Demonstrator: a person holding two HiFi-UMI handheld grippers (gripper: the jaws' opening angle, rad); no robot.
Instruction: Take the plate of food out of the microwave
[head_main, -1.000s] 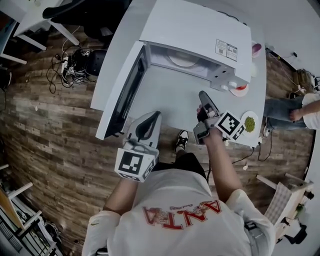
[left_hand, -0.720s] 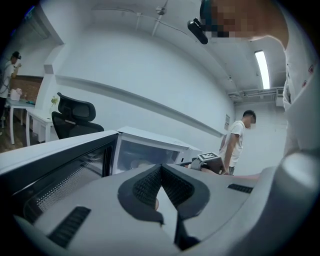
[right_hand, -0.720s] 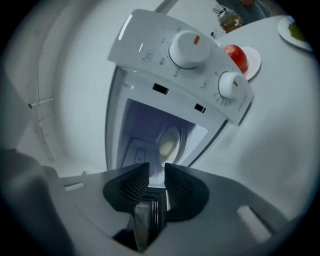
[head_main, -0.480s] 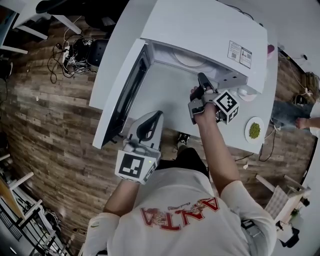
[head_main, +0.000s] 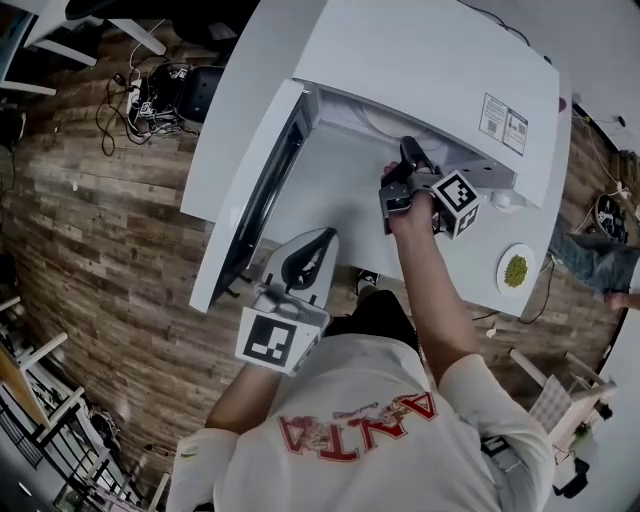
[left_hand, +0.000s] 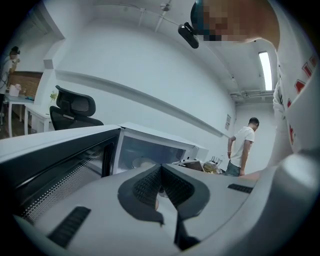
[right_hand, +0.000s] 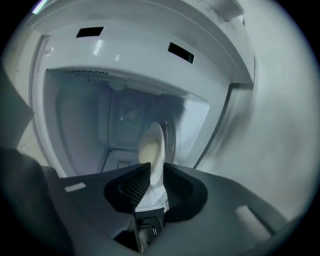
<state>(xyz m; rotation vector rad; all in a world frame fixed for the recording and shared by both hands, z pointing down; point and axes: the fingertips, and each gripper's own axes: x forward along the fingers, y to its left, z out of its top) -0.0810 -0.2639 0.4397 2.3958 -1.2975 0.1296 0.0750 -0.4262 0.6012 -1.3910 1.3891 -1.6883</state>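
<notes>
The white microwave stands on a white table with its door swung open to the left. Inside lies a white plate with pale food on it. My right gripper reaches into the cavity. Its jaws are closing with the plate's near rim between the pads, and I see no firm press on it. My left gripper hangs back over the table's front edge, shut and empty, pointing at the open microwave.
A small plate of green food sits on the table right of the microwave. A person stands in the background at the right. An office chair is behind the door. Cables lie on the wooden floor.
My right gripper has moved forward from the table's front into the microwave mouth, up to the plate. The left gripper has stayed near the front edge.
</notes>
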